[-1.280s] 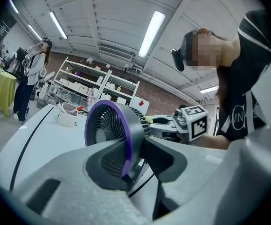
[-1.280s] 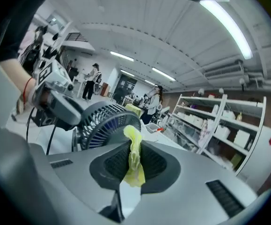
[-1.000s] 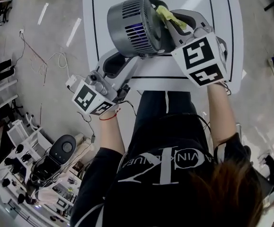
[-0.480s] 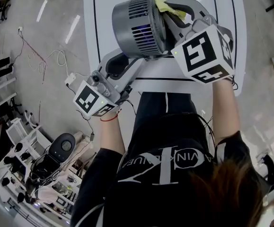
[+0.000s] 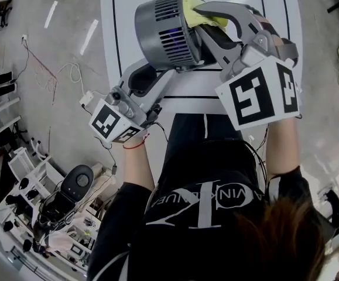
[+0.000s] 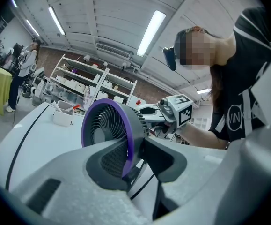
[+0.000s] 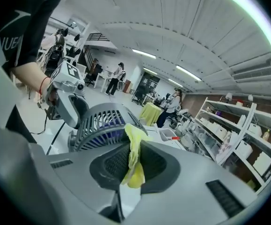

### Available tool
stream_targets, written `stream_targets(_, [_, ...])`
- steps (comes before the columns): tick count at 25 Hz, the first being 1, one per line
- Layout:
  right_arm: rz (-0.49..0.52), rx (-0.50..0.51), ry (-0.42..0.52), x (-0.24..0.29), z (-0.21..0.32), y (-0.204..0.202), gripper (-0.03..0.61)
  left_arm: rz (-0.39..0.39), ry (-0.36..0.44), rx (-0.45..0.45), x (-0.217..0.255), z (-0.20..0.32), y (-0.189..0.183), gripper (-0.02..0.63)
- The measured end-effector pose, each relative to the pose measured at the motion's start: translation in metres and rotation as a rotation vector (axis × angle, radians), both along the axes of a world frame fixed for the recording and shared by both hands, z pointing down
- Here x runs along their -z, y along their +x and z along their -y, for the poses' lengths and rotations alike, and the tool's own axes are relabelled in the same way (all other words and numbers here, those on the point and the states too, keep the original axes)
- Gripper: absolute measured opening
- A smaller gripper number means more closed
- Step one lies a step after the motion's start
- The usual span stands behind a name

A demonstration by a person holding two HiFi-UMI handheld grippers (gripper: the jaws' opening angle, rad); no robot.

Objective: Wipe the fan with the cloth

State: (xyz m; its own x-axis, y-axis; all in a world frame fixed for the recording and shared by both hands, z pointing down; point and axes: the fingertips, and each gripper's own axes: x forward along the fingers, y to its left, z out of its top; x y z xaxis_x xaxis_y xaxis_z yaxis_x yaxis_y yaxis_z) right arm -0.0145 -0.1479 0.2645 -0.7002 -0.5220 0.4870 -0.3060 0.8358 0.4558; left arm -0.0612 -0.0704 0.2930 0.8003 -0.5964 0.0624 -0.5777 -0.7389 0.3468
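A grey fan [image 5: 168, 31] with a purple front ring [image 6: 108, 125] hangs above the white table [image 5: 274, 16]. My left gripper [image 5: 149, 75] is shut on its lower part from the near left, and the jaws [image 6: 133, 161] clamp the ring's bottom edge. My right gripper [image 5: 207, 13] is shut on a yellow cloth [image 5: 195, 9], which it presses onto the fan's rear grille near the top. In the right gripper view the cloth [image 7: 134, 158] hangs pinched between the jaws [image 7: 130, 170], with the grille [image 7: 98, 125] just behind it.
A small white bin [image 6: 62, 116] stands further back on the table. Cables [image 5: 52, 75] lie on the floor to the left, beside shelving and equipment [image 5: 58, 204]. People stand in the room behind, and metal shelves [image 7: 238, 139] line the wall.
My right gripper has risen and rolled, and its marker cube has swung nearer the camera. The cloth has slid up the fan's rear grille toward the top. The left gripper has held still.
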Motion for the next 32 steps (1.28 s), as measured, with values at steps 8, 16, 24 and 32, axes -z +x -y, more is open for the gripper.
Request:
stream_targets(8, [-0.059,0.100,0.102,0.014,-0.021,0.003,0.038,-0.003,-0.002,-0.003,0.010,0.005,0.003,0.125])
stream_targets(16, [-0.046,0.162,0.112,-0.001,-0.054,0.005,0.038,-0.018,-0.018,0.004,0.001,0.002,0.001,0.124])
stream_targets(24, [-0.073,0.188,0.023,-0.031,-0.070,0.012,0.038,-0.039,-0.030,0.009,0.001,0.005,0.001,0.123])
stream_targets(32, [-0.257,0.187,0.001,-0.083,-0.055,0.015,0.038,-0.059,-0.044,-0.013,0.001,0.004,0.000,0.118])
